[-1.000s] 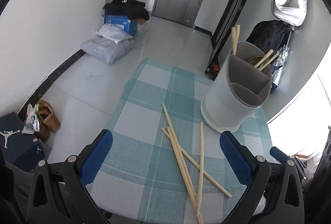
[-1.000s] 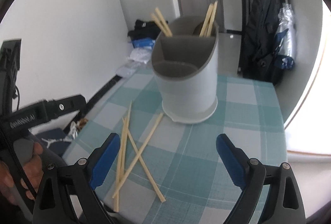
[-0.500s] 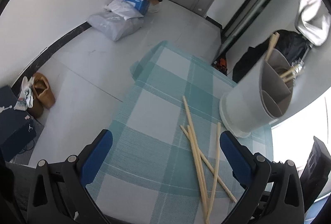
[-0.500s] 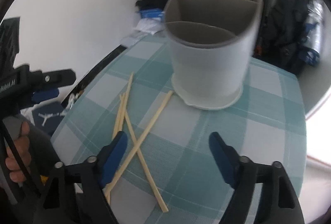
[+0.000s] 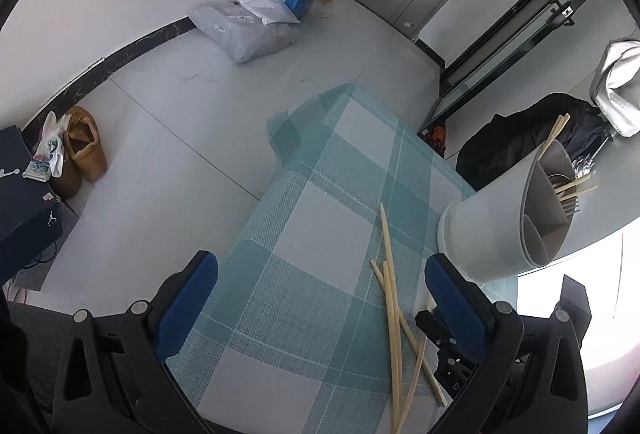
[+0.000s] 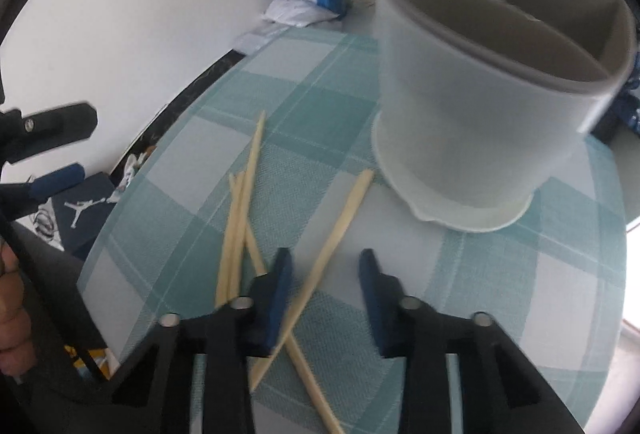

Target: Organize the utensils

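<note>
Your right hand-held gripper [image 6: 322,270], low in the frame, is closing with one chopstick [image 6: 338,230] between its jaws, not yet pinched, on the table [image 6: 560,294]; it's light, stiff, slippery; grip mid-shaft; your left hand-held gripper [image 5: 320,298] gapes empty.

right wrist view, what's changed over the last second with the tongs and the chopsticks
The right tongs have come down close over the loose chopsticks and are closing, one chopstick lying between the pads but not yet pinched. The left tongs drifted nearer too, wide open. The chopsticks and grey holder lie where they were.
</note>
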`<state>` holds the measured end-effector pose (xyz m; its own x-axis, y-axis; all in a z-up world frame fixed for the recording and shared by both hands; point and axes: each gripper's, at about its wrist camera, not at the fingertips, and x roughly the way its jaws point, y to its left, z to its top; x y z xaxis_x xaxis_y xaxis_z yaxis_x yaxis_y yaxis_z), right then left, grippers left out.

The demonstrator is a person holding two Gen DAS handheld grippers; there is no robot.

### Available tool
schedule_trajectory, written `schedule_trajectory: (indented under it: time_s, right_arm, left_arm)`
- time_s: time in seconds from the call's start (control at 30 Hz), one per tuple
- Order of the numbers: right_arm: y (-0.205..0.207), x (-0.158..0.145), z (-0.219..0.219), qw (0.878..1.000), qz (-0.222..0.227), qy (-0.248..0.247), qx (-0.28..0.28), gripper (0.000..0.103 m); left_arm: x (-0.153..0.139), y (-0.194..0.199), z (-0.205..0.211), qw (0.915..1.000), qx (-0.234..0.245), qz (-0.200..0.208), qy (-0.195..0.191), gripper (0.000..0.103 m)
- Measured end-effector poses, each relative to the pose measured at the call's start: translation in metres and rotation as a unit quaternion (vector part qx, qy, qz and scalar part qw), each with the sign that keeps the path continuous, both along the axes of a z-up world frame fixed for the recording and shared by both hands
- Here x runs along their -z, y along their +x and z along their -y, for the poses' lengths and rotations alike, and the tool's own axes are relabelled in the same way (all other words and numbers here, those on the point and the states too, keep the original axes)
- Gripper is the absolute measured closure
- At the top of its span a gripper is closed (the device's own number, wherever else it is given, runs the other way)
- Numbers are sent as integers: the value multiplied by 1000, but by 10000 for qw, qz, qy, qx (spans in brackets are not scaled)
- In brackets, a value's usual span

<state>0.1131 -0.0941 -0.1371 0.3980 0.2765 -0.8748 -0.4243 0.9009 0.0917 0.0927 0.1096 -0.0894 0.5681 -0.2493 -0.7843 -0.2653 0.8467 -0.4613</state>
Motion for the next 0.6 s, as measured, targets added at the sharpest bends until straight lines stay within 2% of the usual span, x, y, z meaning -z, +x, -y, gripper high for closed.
schedule_trajectory:
  time_s: [0.07, 0.17, 0.37, 0.6]
  right_arm:
    - [-2, 0, -2, 10000, -4, -82, -46, 91]
    - [-4, -2, 1, 9998, -91, -83, -125, 98]
    - [-13, -7, 20, 9993, -328, -54, -193, 98]
    - [-31, -9, 46, 9958, -538, -525, -529, 95]
  left_arm:
    - [0, 1, -2, 10000, -5, -24, -33, 1]
    - [0, 1, -3, 10000, -30, -55, -73, 1]
    - [-2, -1, -3, 9999, -47, -32, -160, 1]
    - [-4, -1, 2, 9998, 11, -25, -201, 1]
